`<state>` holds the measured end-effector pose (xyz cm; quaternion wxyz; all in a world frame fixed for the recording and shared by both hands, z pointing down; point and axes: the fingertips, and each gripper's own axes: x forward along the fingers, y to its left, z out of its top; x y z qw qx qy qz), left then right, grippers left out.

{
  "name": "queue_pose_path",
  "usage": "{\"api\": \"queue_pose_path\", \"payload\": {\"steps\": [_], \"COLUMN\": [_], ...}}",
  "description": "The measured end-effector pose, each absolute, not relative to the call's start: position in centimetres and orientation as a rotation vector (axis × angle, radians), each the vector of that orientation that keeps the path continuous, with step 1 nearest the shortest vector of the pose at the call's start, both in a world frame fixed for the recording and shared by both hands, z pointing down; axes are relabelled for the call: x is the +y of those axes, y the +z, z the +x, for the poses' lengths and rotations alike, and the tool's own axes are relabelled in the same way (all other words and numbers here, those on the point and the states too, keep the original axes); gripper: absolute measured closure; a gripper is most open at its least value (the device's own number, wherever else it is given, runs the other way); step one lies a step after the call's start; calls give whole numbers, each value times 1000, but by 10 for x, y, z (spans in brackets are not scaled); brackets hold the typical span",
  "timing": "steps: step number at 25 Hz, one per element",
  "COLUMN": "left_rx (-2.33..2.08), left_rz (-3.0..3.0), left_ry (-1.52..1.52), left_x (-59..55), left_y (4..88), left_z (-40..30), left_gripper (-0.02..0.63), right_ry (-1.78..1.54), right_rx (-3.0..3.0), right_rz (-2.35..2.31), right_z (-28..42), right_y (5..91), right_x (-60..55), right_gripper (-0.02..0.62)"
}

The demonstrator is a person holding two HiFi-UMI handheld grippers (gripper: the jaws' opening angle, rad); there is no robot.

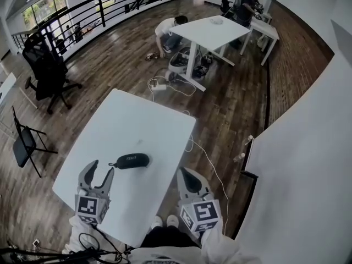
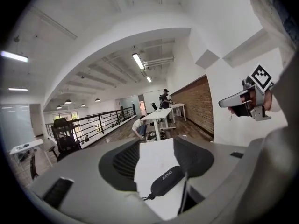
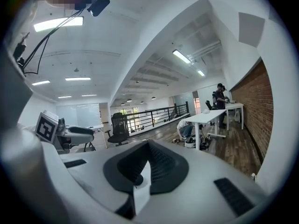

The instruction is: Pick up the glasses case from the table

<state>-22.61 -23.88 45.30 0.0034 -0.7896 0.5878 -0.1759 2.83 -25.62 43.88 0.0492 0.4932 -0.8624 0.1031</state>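
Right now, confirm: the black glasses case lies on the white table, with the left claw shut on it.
Wrong on the grip: the left claw is open and clear of the black glasses case, which lies on the white table. The left gripper view shows it.

A white table (image 1: 137, 125) — one black glasses case (image 1: 131, 160) lying on it.

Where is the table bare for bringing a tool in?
The table is bare beyond the case, out to its far edge, and from case to right edge. Tighter at the near-left corner, where the left tool hovers close to the case.
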Motion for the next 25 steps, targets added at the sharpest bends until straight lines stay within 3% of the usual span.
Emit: {"api": "queue_pose_path", "payload": {"steps": [3, 5, 12, 25], "left_rx": [1785, 1700, 1120, 612], "left_rz": [-2525, -2542, -2650, -2666], "left_ry": [-642, -782, -1476, -2001], "left_x": [-257, -267, -294, -319], "left_y": [477, 499, 632, 745], "left_z": [-215, -207, -178, -173], "left_gripper": [158, 98, 86, 108], "right_ry": [346, 362, 358, 406], "right_rx": [-2606, -2590, -2531, -2353], "right_rz": [1515, 1523, 1528, 1676], "right_z": [37, 43, 65, 131], "right_y": [448, 453, 461, 474], "right_x": [-264, -267, -266, -249], "right_gripper": [600, 600, 600, 600]}}
